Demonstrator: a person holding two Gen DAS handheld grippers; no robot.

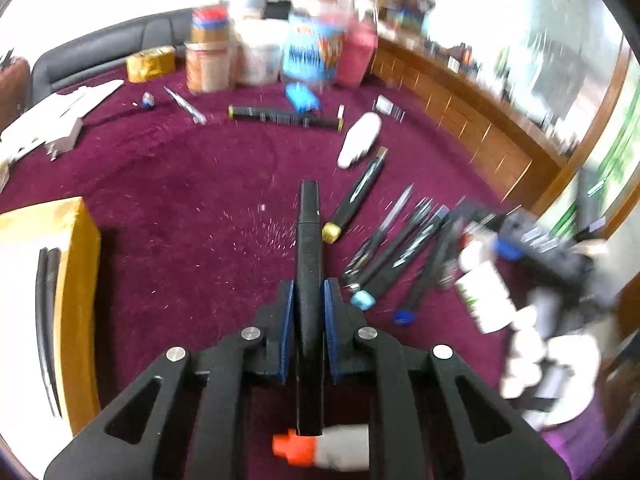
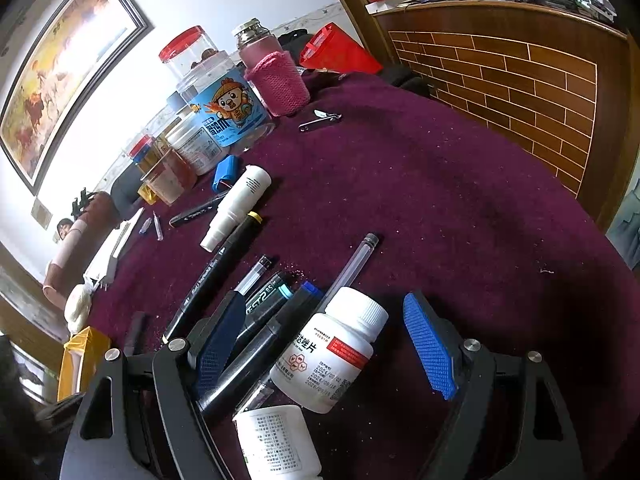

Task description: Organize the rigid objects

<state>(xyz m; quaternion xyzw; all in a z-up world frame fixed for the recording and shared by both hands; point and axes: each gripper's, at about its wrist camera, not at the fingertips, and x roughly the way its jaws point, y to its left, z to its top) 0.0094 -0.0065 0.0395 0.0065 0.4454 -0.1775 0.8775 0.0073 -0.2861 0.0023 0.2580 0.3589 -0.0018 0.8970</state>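
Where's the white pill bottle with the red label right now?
Right wrist view: the pill bottle lies on the purple cloth between the open right gripper's fingers, beside the row of pens.

Smeared beyond reading by motion: jar labels (image 1: 308, 52) far ahead of the left gripper (image 1: 309, 300), and the right gripper (image 1: 532, 248) off to its side. Cut off at the lower edge under the right gripper (image 2: 320, 344): a white bottle (image 2: 276, 444). Partly hidden behind its left finger (image 2: 218, 344): black markers (image 2: 256, 336)
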